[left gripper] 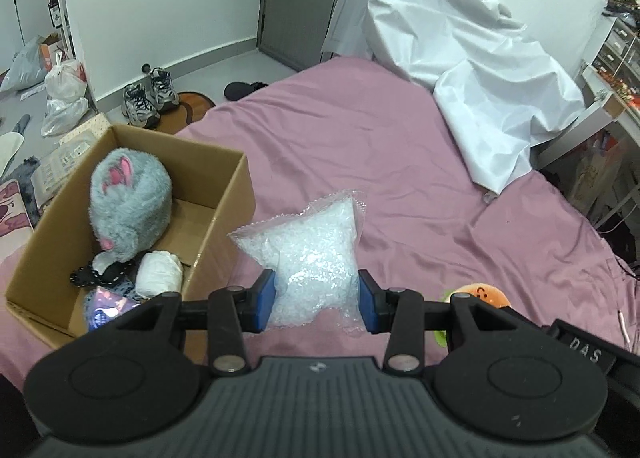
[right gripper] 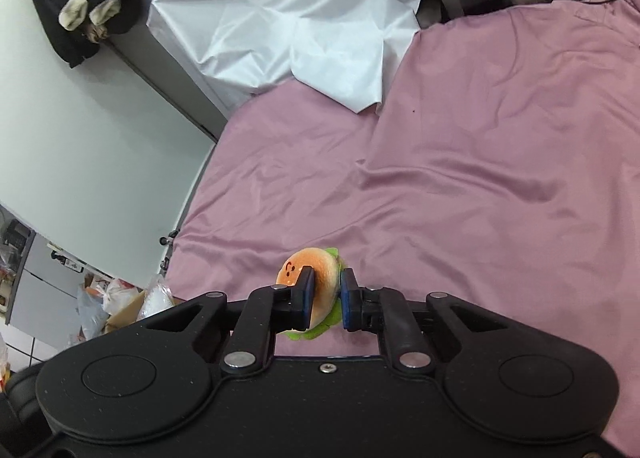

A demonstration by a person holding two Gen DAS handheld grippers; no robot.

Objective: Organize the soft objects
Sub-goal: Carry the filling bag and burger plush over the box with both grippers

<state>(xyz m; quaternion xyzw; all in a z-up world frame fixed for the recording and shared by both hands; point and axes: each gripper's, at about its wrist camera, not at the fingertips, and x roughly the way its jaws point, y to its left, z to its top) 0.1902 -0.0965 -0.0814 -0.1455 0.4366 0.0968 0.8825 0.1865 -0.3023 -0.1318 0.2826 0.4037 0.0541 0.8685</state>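
My left gripper (left gripper: pixel 317 296) is shut on a clear plastic bag of white pellets (left gripper: pixel 310 254), held above the pink bed sheet (left gripper: pixel 400 162), just right of a cardboard box (left gripper: pixel 224 218). The box holds a grey plush mouse (left gripper: pixel 128 198), a white roll (left gripper: pixel 158 272) and dark fabric items (left gripper: pixel 102 276). My right gripper (right gripper: pixel 325 294) is shut on a small burger plush (right gripper: pixel 316 286), orange bun with a face and green lettuce, above the sheet (right gripper: pixel 480 178). The burger also shows in the left wrist view (left gripper: pixel 480 294).
A crumpled white sheet (left gripper: pixel 460 70) lies at the far end of the bed, also in the right wrist view (right gripper: pixel 288 14). Shoes (left gripper: pixel 150 96) and plastic bags (left gripper: pixel 64 94) sit on the floor beyond the box. Shelves (left gripper: pixel 616 58) stand right of the bed.
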